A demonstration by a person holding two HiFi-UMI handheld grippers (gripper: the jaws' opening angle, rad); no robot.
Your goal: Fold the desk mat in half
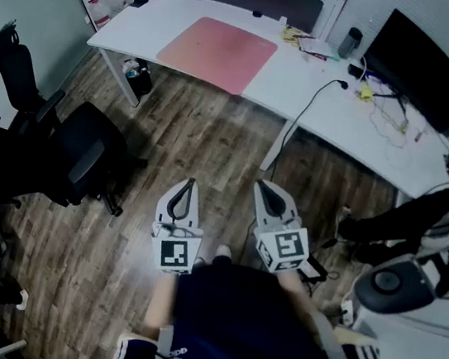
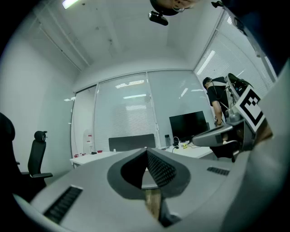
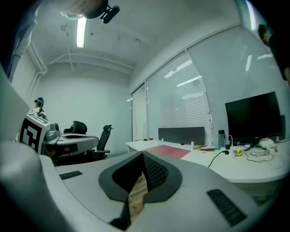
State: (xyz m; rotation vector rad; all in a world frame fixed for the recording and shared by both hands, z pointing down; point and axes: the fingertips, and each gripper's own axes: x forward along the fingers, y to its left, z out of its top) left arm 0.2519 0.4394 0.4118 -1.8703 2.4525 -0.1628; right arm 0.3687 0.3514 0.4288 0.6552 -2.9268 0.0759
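Grippers side by side, low centre of head view, over wood floor (image 1: pixel 212 148), well apart from desk (image 1: pixel 337 99). L gripper (image 1: pixel 186 187) at left, R gripper (image 1: pixel 266 191) at right, both pointing up-frame toward desk. Touch nothing.

L gripper view: fingers pressed together at tips, nothing between. Looks roughly level across room.

R gripper view: fingers pressed together too, nothing pinched.

Pink mat (image 1: pixel 218 52), upper centre of head view: lies flat, unfolded, on white desk toward its left end, near edge of mat close to desk's front edge. Shows again in R gripper view as thin red strip (image 3: pixel 165 151) mid-frame, just above closed tips, far off. Not made out in L gripper view.

Monitor (image 1: pixel 420 70), black, upper right of head view, on right part of desk. Bottle (image 1: pixel 350 41), dark, just left of monitor. Small clutter and thin wires beside both, too small to tell. Black cable (image 1: pixel 306 107) runs from desk top over front edge, right of mat.

Black chairs (image 1: pixel 78 153) fill left side of head view, on floor, apart from desk.

Person (image 1: pixel 402 222) in dark clothes at right edge of head view, near desk's right end.
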